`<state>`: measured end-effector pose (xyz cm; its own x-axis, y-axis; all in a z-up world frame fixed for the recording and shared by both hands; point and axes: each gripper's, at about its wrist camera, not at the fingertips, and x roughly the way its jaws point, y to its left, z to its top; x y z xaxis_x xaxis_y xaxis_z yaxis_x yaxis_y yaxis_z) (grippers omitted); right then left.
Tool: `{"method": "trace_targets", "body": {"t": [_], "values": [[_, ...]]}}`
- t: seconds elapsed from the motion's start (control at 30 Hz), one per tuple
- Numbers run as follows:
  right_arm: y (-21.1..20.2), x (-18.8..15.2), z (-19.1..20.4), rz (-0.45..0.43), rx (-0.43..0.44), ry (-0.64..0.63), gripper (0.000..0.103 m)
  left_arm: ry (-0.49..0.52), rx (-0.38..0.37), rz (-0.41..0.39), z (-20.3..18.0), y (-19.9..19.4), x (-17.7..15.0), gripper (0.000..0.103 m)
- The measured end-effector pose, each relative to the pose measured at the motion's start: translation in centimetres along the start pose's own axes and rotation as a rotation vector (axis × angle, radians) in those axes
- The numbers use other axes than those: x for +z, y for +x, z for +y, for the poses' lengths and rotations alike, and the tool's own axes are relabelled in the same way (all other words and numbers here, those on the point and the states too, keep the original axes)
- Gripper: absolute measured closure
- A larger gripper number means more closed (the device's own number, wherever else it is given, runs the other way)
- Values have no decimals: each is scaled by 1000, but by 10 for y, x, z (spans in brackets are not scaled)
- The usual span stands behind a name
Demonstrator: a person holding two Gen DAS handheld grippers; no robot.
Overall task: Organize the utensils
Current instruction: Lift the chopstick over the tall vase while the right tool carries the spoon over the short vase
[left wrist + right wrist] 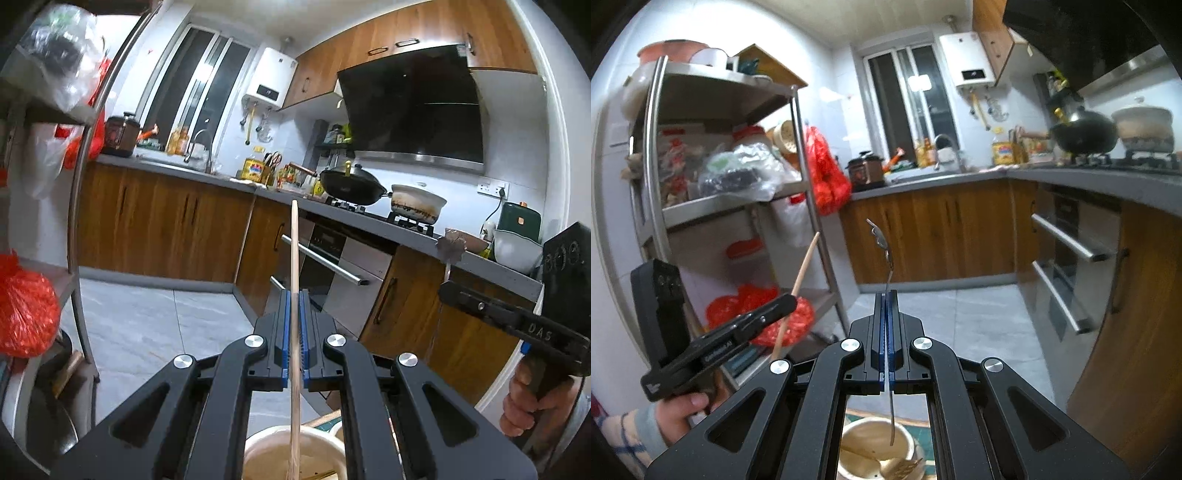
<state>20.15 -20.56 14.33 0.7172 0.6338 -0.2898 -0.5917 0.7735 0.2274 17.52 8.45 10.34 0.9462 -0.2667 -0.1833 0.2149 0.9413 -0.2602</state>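
Observation:
My left gripper (294, 295) is shut on a long wooden chopstick (294, 251) that stands upright, its lower end reaching into a cream utensil cup (266, 443) below. My right gripper (886, 295) is shut on a thin metal utensil (884, 243) with an ornate handle pointing up; its lower end hangs over a cream cup (864, 439) that holds a gold fork (901, 467). The right gripper shows in the left wrist view (448, 288). The left gripper (792, 301) with the chopstick (805, 266) shows in the right wrist view.
A metal shelf rack (809, 206) with bags stands to the left. The kitchen counter (229, 181) with sink, wok (351, 184) and pot (417, 206) runs ahead and right. An oven (332, 258) sits under it. The tiled floor (155, 325) lies between.

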Motion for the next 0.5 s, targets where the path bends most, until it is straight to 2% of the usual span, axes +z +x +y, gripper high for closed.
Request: {"method": "trace_targets", "body": {"t": [0.2,0.5], "values": [[20,-17,-18,61,35,43,101,-24,-36,40,10,2,-17,99],[41,-43,-27,154,67,56,101,-18,-48,103,18,-4,-37,99]]}}
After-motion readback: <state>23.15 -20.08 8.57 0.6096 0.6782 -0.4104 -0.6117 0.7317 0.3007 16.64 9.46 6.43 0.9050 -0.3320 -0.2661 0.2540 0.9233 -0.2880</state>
